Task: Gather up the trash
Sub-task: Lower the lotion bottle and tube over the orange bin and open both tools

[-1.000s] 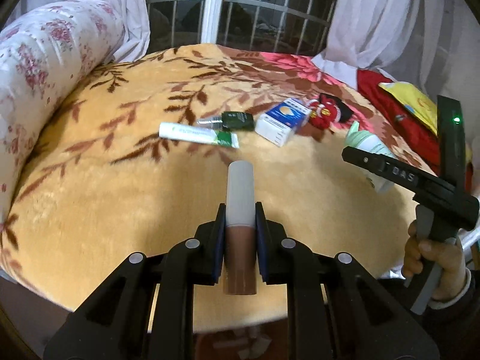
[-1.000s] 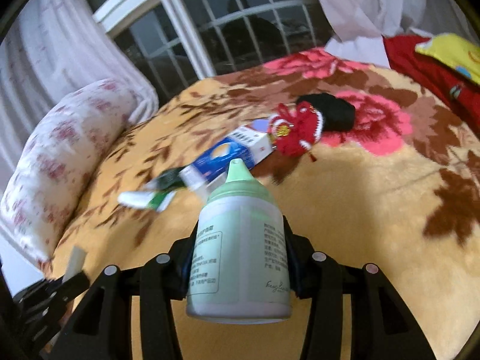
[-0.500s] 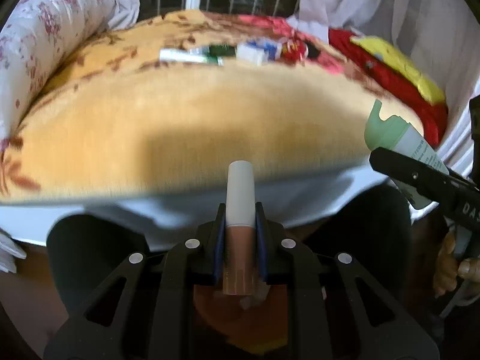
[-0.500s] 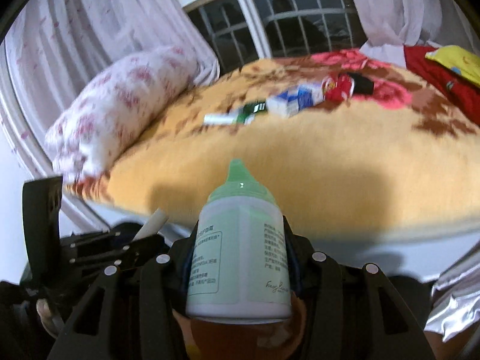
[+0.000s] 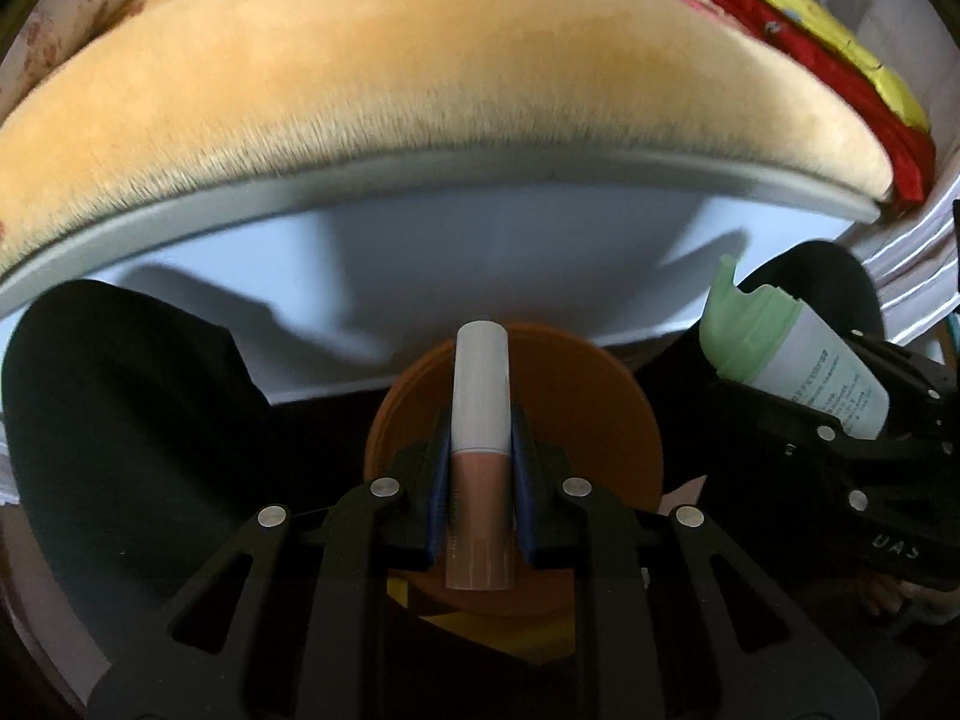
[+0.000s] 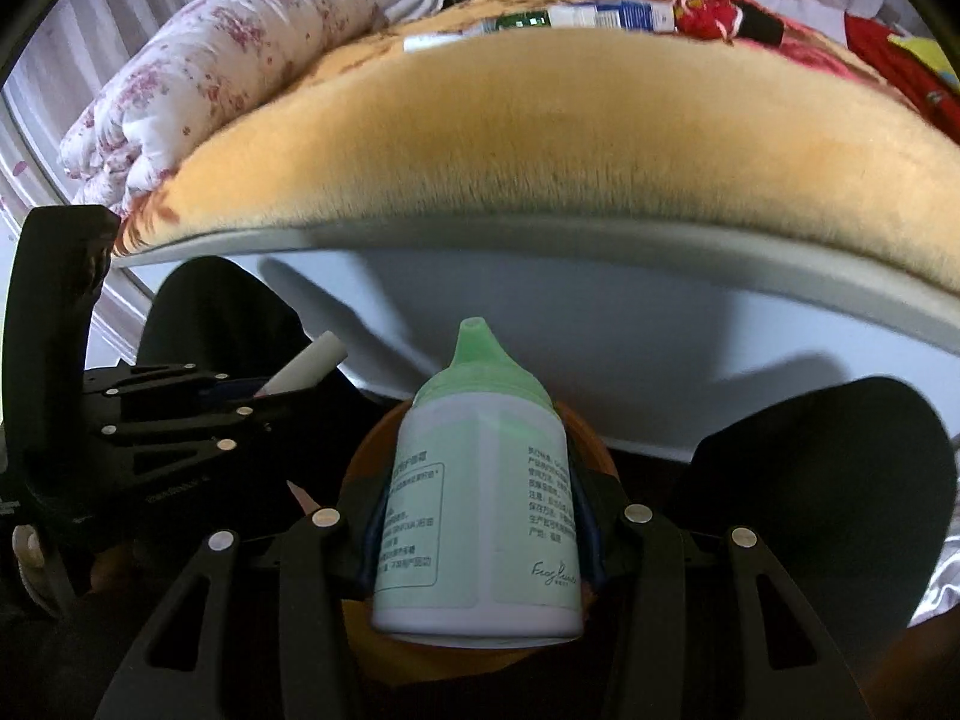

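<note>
The left tool (image 5: 480, 468) is clenched on a slim cosmetic tube (image 5: 480, 456) with a white cap and a brownish lower part; the blue pads press on both sides of it, and the cap points forward, away from the camera. Directly below this tube stands an orange bin (image 5: 576, 408), round and open at the top, so the tube hangs above its mouth.

The right tool (image 6: 477, 516) is grasping a white bottle (image 6: 480, 510) with a pale green pointed cap, upright between the two pads, with small printed text on its label. The same orange bin (image 6: 372, 456) shows under and behind the bottle, mostly hidden by it. In the left wrist view the bottle (image 5: 798, 366) appears at the right, tilted, with the right tool (image 5: 840, 438) around it, near the bin rim. In the right wrist view the left tool (image 6: 240, 396) is at the left with the white cap of the tube (image 6: 306, 363) sticking out.

The bin sits on the floor between the person's two knees (image 5: 132, 420), in dark trousers, just in front of the bed. The bed carries a yellow plush blanket (image 6: 570, 126) with a floral pattern. On it, far from the tools, lie a white-green tube (image 6: 444, 39), a blue and white box (image 6: 612, 15) and a red and black cloth item (image 6: 714, 15). A rolled flowered quilt (image 6: 240, 48) lies at the left side of the bed.
</note>
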`<move>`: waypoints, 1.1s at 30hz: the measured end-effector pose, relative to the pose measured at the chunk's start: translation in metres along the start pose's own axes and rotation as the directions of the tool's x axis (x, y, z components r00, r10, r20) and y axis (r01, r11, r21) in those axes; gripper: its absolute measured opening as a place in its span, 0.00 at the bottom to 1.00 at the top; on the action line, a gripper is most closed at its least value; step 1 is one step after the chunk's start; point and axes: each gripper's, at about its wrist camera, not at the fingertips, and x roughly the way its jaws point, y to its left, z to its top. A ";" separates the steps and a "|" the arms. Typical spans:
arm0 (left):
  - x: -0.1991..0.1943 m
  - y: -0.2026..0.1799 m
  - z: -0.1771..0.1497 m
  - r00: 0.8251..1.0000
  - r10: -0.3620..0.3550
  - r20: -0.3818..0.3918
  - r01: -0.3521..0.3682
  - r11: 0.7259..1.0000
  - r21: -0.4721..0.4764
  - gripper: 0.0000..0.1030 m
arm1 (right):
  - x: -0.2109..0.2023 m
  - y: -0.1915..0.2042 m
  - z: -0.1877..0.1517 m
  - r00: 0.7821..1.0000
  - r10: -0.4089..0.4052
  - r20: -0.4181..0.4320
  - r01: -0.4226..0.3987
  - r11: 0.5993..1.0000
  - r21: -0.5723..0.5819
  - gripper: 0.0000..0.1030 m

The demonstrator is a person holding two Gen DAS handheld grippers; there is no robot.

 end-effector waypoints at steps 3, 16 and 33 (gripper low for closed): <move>0.010 0.000 0.000 1.000 0.011 -0.029 -0.011 1.000 0.004 0.17 | 0.008 -0.002 -0.002 1.000 0.000 -0.029 0.000 1.000 0.011 0.46; 0.041 -0.001 0.003 0.990 0.021 -0.142 -0.021 1.000 0.006 0.44 | 0.044 -0.019 -0.008 0.986 -0.009 -0.167 0.021 0.997 0.069 0.54; -0.037 0.008 0.027 0.997 -0.036 0.065 0.033 0.998 0.044 0.66 | -0.015 -0.028 -0.012 0.996 -0.087 0.028 0.085 0.992 0.093 0.70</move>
